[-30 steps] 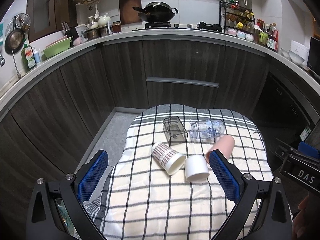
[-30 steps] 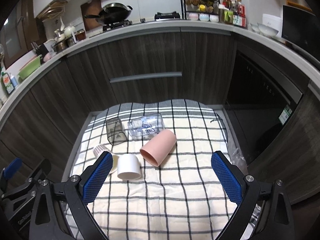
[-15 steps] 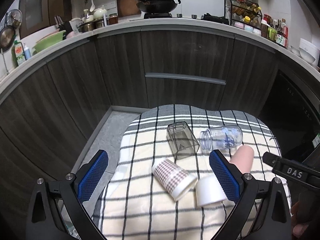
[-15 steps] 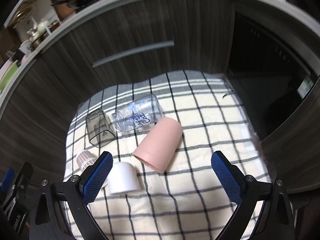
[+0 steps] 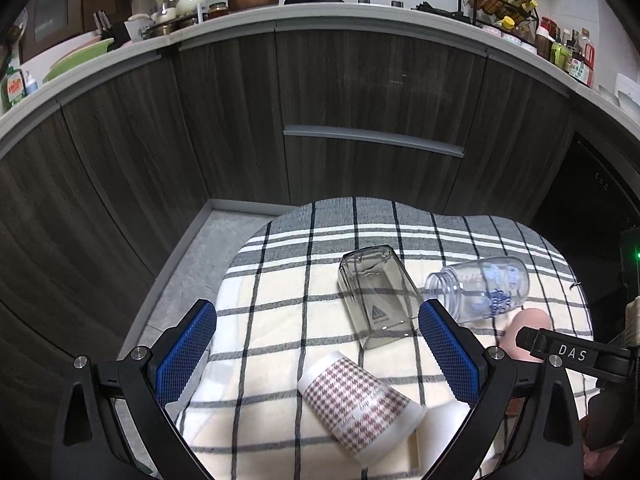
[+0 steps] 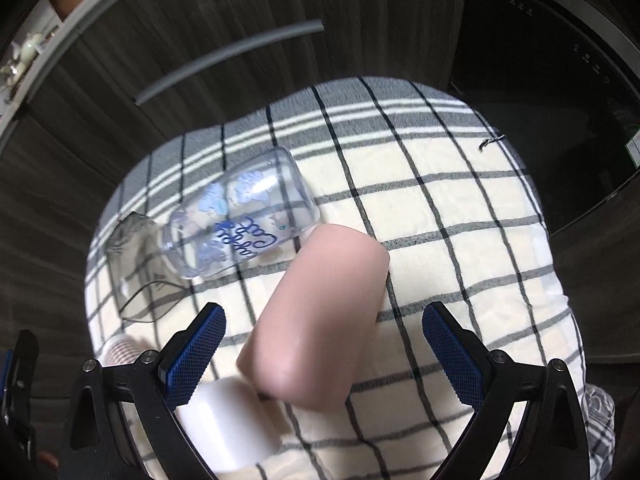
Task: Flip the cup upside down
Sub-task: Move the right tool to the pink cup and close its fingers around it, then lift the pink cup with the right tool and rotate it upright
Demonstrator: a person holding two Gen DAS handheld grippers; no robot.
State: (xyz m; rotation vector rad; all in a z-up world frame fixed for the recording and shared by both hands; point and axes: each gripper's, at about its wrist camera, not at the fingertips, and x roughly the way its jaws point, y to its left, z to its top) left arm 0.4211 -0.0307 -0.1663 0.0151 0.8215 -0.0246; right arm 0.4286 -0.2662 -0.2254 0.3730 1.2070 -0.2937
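Several cups lie on their sides on a checked cloth (image 6: 460, 216). A pink cup (image 6: 320, 320) lies between the open jaws of my right gripper (image 6: 324, 356), not touched. A clear printed bottle (image 6: 244, 216) lies just beyond it, a white cup (image 6: 228, 428) at the lower left. In the left wrist view, my left gripper (image 5: 316, 356) is open over a houndstooth-patterned cup (image 5: 356, 396), with a smoky square glass (image 5: 376, 300), the clear bottle (image 5: 480, 288) and a bit of the pink cup (image 5: 528, 332) beyond.
The cloth (image 5: 288, 288) covers a small low table in front of dark wood kitchen cabinets (image 5: 360, 92). A grey floor strip (image 5: 188, 264) runs left of it. The worktop (image 5: 360, 12) above carries pots and bottles. A dark oven front (image 6: 560, 60) stands at the right.
Both grippers have come down and forward toward the cups. The right one now has the pink cup between its open fingers; the left one hangs over the houndstooth cup.
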